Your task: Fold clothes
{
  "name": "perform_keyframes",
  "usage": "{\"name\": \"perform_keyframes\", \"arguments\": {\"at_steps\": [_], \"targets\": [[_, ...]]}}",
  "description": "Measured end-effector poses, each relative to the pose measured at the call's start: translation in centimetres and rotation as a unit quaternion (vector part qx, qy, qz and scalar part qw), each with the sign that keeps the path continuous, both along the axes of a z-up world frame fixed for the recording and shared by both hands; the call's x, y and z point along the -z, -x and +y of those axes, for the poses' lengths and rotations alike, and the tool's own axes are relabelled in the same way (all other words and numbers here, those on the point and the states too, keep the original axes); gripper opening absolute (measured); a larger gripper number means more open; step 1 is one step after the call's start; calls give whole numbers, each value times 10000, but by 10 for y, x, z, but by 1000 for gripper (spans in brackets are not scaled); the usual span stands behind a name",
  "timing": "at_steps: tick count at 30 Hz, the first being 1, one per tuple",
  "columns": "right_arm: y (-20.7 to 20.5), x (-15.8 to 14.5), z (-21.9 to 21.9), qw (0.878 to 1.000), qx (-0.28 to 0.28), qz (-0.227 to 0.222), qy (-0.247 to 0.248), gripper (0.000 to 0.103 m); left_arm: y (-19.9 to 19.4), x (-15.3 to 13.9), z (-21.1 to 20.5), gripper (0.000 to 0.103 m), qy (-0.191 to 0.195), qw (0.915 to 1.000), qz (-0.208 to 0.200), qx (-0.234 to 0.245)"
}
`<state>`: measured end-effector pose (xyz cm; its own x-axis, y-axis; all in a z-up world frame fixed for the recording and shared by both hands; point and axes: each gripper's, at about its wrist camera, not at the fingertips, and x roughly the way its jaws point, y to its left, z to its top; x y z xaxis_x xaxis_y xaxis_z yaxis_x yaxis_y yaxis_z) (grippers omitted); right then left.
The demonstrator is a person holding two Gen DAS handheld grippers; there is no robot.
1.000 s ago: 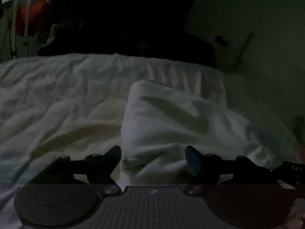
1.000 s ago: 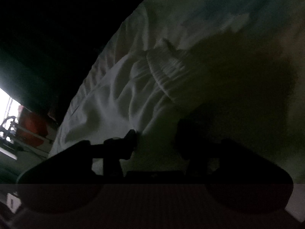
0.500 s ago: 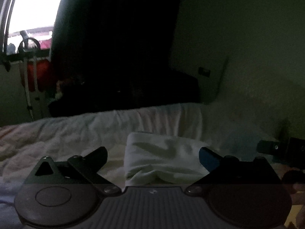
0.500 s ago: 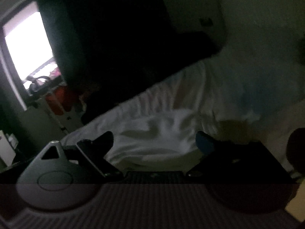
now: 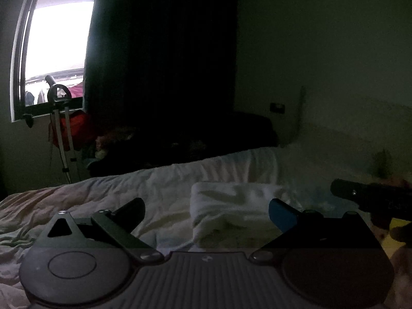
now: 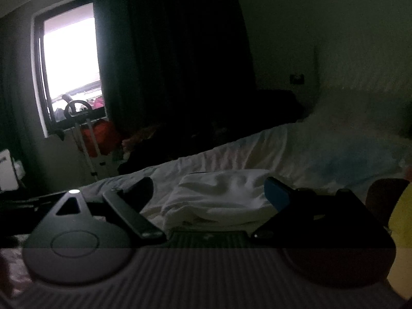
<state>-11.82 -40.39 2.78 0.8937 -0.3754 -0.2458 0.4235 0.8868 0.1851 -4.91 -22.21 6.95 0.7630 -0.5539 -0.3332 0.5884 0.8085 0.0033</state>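
A folded white garment [image 5: 231, 211] lies on the rumpled pale bedsheet [image 5: 128, 190]; in the right wrist view the folded white garment [image 6: 221, 195] sits just beyond the fingers. My left gripper [image 5: 207, 212] is open, held back from the garment and above the bed, with nothing between its fingers. My right gripper [image 6: 208, 193] is open too and holds nothing. At the right edge of the left wrist view the dark body of the right gripper shows. The room is dim.
A bright window [image 5: 56, 49] is at the back left, a dark curtain [image 5: 164, 64] beside it. A metal stand with something red [image 5: 64, 128] is below the window. Dark bedding [image 5: 206, 141] lies along the bed's far side. A wall [image 5: 322, 51] rises behind.
Both grippers have opened wider, let go of the garment and pulled back and up. The right gripper has rolled level. The garment now looks smaller and lies folded on the bed.
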Motion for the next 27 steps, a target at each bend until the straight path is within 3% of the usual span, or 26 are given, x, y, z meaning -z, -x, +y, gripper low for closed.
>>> {"name": "perform_keyframes", "arguments": {"at_steps": [12, 22, 27], "targets": [[-10, 37, 25, 9985, 270, 270, 401, 94, 3, 50, 21, 100, 197, 9997, -129, -101], [-15, 52, 35, 9956, 490, 391, 703, 94, 1, 58, 40, 103, 299, 9990, -82, -336], [-14, 54, 29, 9965, 453, 446, 544, 94, 1, 63, 40, 103, 175, 9991, -54, -386]]}}
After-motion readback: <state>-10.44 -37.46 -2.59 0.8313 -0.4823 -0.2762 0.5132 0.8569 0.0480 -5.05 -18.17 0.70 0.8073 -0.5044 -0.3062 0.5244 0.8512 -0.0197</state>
